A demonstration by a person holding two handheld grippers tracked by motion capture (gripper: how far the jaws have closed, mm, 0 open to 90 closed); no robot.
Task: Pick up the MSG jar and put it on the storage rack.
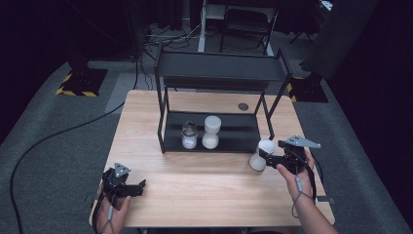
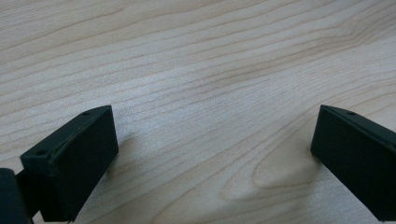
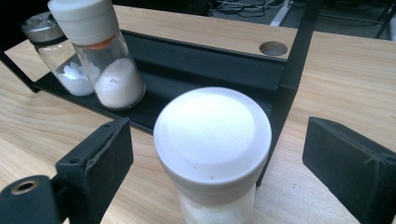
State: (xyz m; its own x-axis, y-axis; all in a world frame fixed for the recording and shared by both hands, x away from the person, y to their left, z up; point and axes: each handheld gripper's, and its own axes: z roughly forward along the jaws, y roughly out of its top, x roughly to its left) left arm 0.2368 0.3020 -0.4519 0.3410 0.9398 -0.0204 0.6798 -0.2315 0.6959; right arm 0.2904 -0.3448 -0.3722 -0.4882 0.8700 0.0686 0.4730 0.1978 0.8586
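Note:
A jar with a white lid (image 1: 259, 156) (image 3: 212, 135), holding white powder, stands on the wooden table (image 1: 204, 185) just outside the front right post of a black two-tier rack (image 1: 238, 131). My right gripper (image 1: 268, 159) (image 3: 217, 140) reaches in from the right with a jaw on each side of the jar. A gap shows on both sides, so it is open. My left gripper (image 1: 139, 187) (image 2: 215, 140) rests open low over bare wood at the front left, with nothing between its jaws.
On the rack's lower tray (image 3: 187, 70) stand a glass shaker with a metal lid (image 1: 189, 135) (image 3: 56, 51) and a taller white-capped bottle (image 1: 211, 131) (image 3: 109, 70). A round cable hole (image 1: 243, 106) (image 3: 273, 48) lies behind the rack. Cables run across the grey floor.

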